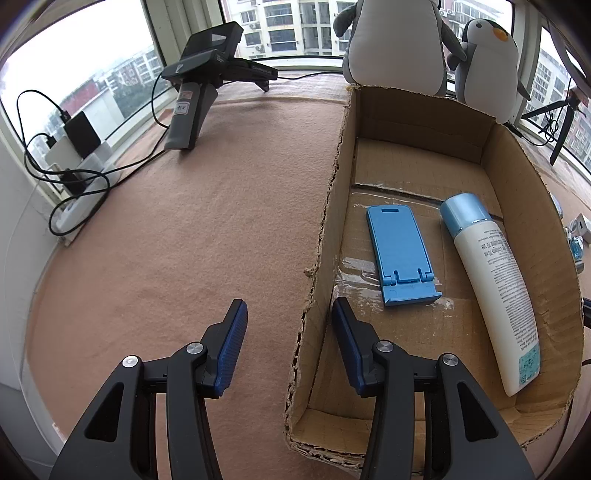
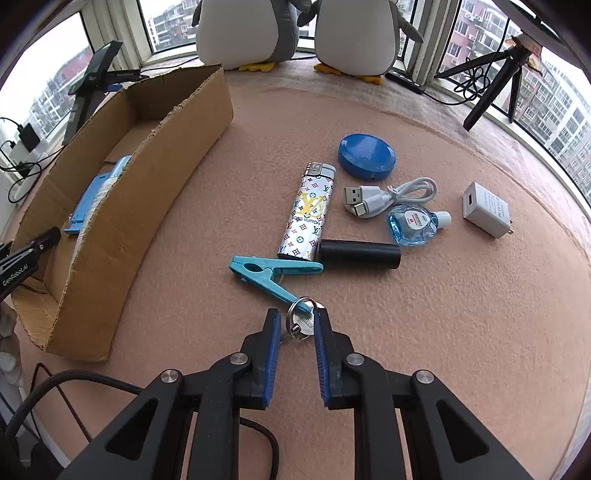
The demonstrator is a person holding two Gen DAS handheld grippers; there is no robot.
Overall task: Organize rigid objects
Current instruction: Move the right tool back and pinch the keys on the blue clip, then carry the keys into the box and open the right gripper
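A silver key on a ring (image 2: 303,323) lies on the pink mat, its ring against the tip of a teal clothespin (image 2: 273,271). My right gripper (image 2: 297,314) points down over it with the key between its jaws. The right pad touches the key and a thin gap shows at the left pad. Beyond lie a patterned lighter (image 2: 308,214), a black cylinder (image 2: 360,254), a blue round case (image 2: 366,157), a USB cable (image 2: 388,195), a small blue bottle (image 2: 415,223) and a white charger (image 2: 487,214). My left gripper (image 1: 290,304) stands open astride the left wall of the cardboard box (image 1: 321,236). The box holds a blue phone stand (image 1: 400,251) and a white lotion bottle (image 1: 495,295).
Two plush penguins (image 2: 295,33) sit at the window behind the mat. A black tripod (image 2: 491,85) with cables stands at the back right. A device on a stand (image 1: 199,92) and wired chargers (image 1: 74,155) are at the back left. A black cable (image 2: 55,384) trails near my right gripper.
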